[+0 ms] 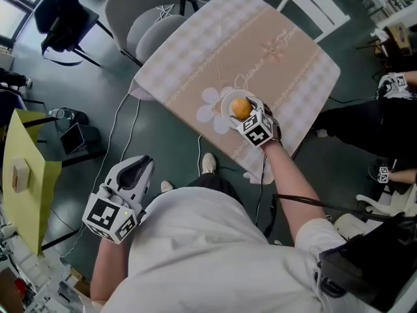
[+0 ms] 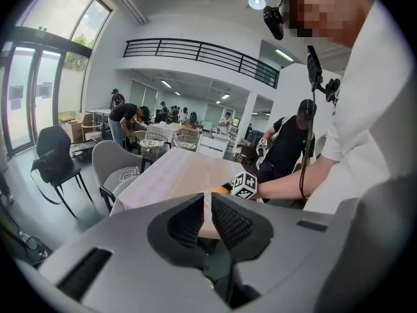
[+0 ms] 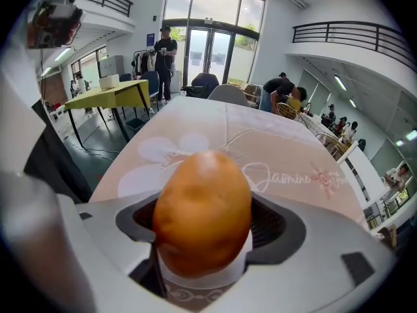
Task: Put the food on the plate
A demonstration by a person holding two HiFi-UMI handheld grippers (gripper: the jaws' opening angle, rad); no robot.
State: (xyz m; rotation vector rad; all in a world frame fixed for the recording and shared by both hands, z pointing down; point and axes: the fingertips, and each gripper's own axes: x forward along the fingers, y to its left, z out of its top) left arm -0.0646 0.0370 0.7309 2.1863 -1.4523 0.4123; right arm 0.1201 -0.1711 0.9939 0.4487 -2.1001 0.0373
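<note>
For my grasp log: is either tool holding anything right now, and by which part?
The right tool pinches the orange-brown food by its two opposite sides. The left tool holds nothing; its jaws are nearly together.

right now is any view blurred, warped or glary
Head view: even light, sharp, no glare. Left gripper view: fisheye bends the room, dark corners, mosaic patch at top. Right gripper view: fisheye too, the orange food looms slightly soft up close, windows bright behind.
</note>
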